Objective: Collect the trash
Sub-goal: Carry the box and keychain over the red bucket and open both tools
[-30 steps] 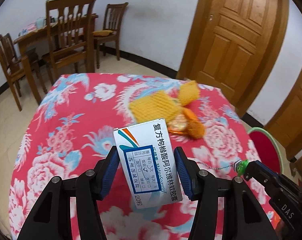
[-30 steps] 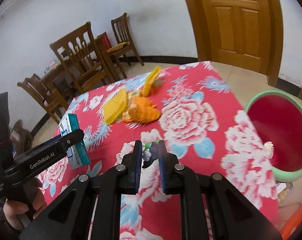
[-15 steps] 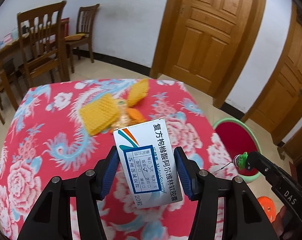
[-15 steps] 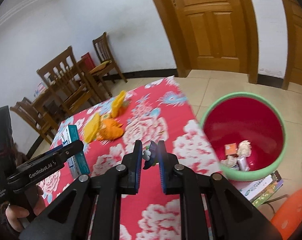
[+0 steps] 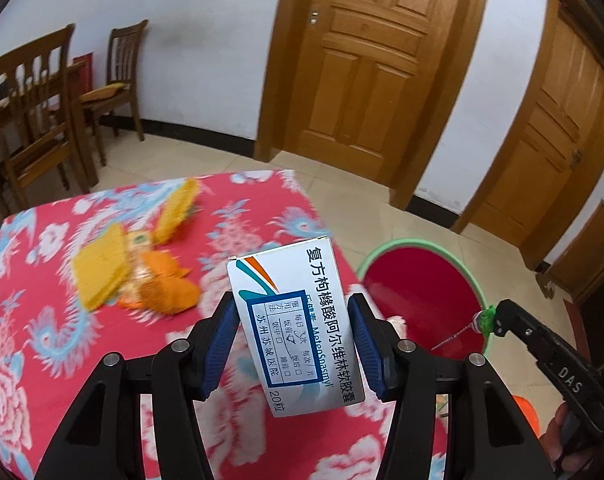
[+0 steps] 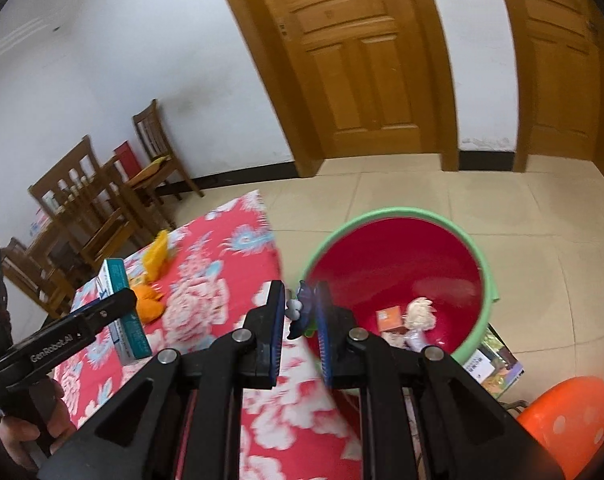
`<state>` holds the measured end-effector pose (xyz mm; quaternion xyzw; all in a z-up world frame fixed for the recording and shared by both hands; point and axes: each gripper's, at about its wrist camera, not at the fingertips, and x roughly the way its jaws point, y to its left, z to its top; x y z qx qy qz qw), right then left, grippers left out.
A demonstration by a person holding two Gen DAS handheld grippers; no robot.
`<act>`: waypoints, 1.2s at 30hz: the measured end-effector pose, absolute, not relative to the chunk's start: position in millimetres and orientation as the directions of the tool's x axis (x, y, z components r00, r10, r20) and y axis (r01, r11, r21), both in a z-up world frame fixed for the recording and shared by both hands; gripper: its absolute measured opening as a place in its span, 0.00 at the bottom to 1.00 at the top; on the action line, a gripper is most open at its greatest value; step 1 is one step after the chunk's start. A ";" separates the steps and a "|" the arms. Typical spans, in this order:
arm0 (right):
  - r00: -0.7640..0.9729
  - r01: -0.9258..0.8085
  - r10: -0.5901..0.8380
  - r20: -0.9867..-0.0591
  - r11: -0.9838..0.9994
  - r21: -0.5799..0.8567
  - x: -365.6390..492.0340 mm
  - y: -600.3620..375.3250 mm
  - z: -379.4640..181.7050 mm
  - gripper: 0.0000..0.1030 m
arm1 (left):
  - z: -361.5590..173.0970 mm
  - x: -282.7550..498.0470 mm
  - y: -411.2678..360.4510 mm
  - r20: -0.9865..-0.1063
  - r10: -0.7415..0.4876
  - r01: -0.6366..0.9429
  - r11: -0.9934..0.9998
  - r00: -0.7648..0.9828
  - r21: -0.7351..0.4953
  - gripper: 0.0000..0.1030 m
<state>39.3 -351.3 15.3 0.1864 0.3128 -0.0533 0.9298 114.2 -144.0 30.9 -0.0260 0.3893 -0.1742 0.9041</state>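
- One white medicine box [image 5: 297, 328], printed with Chinese text.
- One small green-and-blue trinket [image 6: 304, 312] on a bead chain.
- One red basin [image 6: 398, 276] with a green rim, on the floor.
- Two grippers: left gripper [image 5: 293, 346], right gripper [image 6: 299, 320].
- Two wooden doors [image 6: 358, 64].
- One orange stool [image 6: 570, 420].
- One floral tablecloth [image 5: 41, 320], red.
- Yellow and orange wrappers [image 5: 137, 268]: heap too blurred to count.
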 end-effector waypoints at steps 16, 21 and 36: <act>0.722 0.337 -0.025 -0.692 0.886 0.319 52.6 -418.8 -40.2 0.18 | -1.3 130.5 -243.6 -0.724 -0.421 0.442 0.879 0.546 -0.178 0.55; 0.716 0.354 -0.035 -0.697 0.879 0.320 52.5 -429.5 -47.6 0.18 | -9.3 132.1 -261.6 -0.730 -0.428 0.463 0.870 0.533 -0.172 0.55; 0.721 0.390 -0.050 -0.691 0.854 0.345 44.2 -441.9 -48.0 0.23 | -26.4 137.7 -290.0 -0.746 -0.451 0.507 0.844 0.490 -0.178 0.57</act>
